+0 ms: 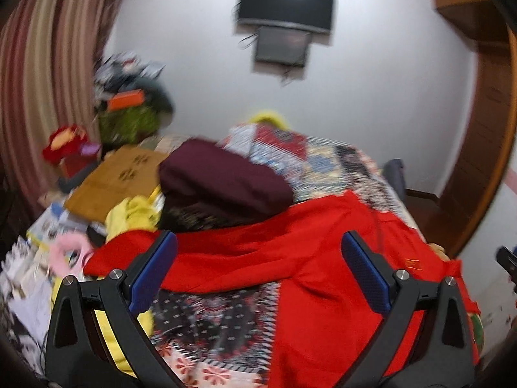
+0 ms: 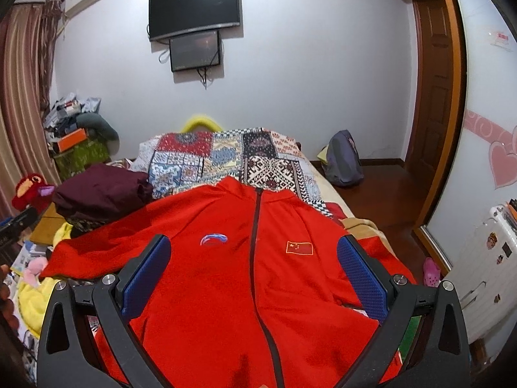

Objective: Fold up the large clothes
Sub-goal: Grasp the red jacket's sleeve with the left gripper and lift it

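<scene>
We hold the left gripper (image 1: 258, 271) and the right gripper (image 2: 253, 273) above the bed (image 2: 347, 216), both with jaws spread wide apart and nothing between them. The red jacket (image 2: 219, 278) lies face up across the patchwork bedspread (image 2: 226, 158), its dark zipper (image 2: 257, 226) running down the middle, a flag patch (image 2: 299, 248) on one side of the chest and a round logo (image 2: 215, 238) on the other. From our left wrist view, which is blurred, the jacket (image 1: 290, 252) spreads beneath the jaws with one sleeve reaching left. A folded maroon garment (image 2: 101, 192) sits just beyond that sleeve. A television (image 2: 195, 9) hangs on the far wall.
</scene>
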Demonstrator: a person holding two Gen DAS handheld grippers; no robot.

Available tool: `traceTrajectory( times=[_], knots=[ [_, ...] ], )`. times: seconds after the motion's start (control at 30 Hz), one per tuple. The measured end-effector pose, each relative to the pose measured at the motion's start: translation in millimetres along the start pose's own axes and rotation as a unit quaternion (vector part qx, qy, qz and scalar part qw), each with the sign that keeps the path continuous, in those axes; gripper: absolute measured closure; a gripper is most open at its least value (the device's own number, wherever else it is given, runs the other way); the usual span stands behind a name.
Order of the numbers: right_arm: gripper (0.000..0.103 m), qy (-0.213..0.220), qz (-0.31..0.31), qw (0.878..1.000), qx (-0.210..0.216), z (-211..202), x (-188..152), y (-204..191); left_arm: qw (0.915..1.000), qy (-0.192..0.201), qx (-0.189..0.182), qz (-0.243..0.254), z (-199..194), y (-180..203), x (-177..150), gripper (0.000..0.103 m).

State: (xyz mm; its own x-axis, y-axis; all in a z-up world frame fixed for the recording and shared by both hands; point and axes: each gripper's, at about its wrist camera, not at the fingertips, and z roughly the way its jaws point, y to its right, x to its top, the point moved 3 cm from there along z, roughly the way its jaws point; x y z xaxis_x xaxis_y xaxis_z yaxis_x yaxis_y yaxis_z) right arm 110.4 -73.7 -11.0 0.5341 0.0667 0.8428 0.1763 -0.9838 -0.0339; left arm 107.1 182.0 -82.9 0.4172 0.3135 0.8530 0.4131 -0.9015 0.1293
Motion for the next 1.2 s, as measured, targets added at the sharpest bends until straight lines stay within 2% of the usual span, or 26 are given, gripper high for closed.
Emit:
traceTrajectory(
  times=[0.07, 0.17, 0.3, 0.37, 0.47, 0.57, 0.7, 0.77, 0.83, 0.9, 1.03, 1.1, 1.17, 1.2],
  knots=[
    [0.001, -0.011, 0.001, 1.0, -0.002, 11.7, -0.2, 1.2, 0.999, -0.019, 0.023, -0.034, 21.4, -34.4, -4.8, 0.001],
    [0.001, -0.035, 0.005, 0.999, -0.001, 33.7, -2.3, 3.0, 0.9952, -0.051, 0.034, -0.077, 45.8, -71.2, -16.7, 0.001],
    [0.001, -0.064, 0.01, 0.998, 0.0, 54.6, -7.9, 3.4, 0.9816, -0.113, 0.061, -0.141, 86.3, -132.5, -41.9, 0.001],
    [0.001, -0.081, 0.013, 0.997, -0.002, 65.1, -12.7, 4.8, 0.9755, -0.13, 0.069, -0.163, 100.0, -154.3, -53.0, 0.001],
    [0.001, -0.101, 0.014, 0.995, -0.005, 77.3, -16.3, 4.7, 0.9609, -0.156, 0.063, -0.219, 118.4, -192.1, -72.1, 0.002],
    [0.001, -0.115, 0.014, 0.993, -0.01, 87.1, -19.4, 5.2, 0.9412, -0.182, 0.043, -0.282, 137.7, -226.5, -89.3, 0.008],
    [0.001, -0.135, 0.017, 0.991, -0.01, 100.5, -21.6, 4.3, 0.9273, -0.187, 0.023, -0.323, 153.7, -251.2, -97.5, 0.009],
    [0.001, -0.141, 0.017, 0.99, -0.009, 106.4, -21.8, 2.8, 0.9197, -0.193, 0.015, -0.342, 165.0, -262.6, -103.1, 0.015],
    [0.001, -0.146, 0.014, 0.989, -0.01, 110.9, -22.1, 0.8, 0.9088, -0.203, 0.006, -0.365, 177.7, -271.6, -110.9, 0.016],
    [0.001, -0.148, 0.01, 0.989, -0.01, 116.5, -21.1, -2.4, 0.8971, -0.208, 0.0, -0.39, 189.7, -279.9, -118.8, 0.024],
    [0.001, -0.155, 0.003, 0.988, -0.01, 121.8, -21.6, -5.4, 0.8918, -0.204, 0.003, -0.404, 204.7, -289.4, -123.3, 0.03],
    [0.001, -0.155, 0.001, 0.988, -0.008, 123.3, -21.7, -7.2, 0.8976, -0.197, 0.023, -0.394, 209.3, -292.6, -120.2, 0.037],
    [0.001, -0.156, -0.003, 0.988, -0.007, 124.4, -20.8, -9.3, 0.9042, -0.198, 0.056, -0.374, 213.7, -294.8, -116.0, 0.054],
    [0.001, -0.155, -0.005, 0.988, -0.006, 124.7, -20.2, -10.4, 0.9064, -0.197, 0.066, -0.368, 214.0, -294.9, -114.6, 0.059]
  ],
)
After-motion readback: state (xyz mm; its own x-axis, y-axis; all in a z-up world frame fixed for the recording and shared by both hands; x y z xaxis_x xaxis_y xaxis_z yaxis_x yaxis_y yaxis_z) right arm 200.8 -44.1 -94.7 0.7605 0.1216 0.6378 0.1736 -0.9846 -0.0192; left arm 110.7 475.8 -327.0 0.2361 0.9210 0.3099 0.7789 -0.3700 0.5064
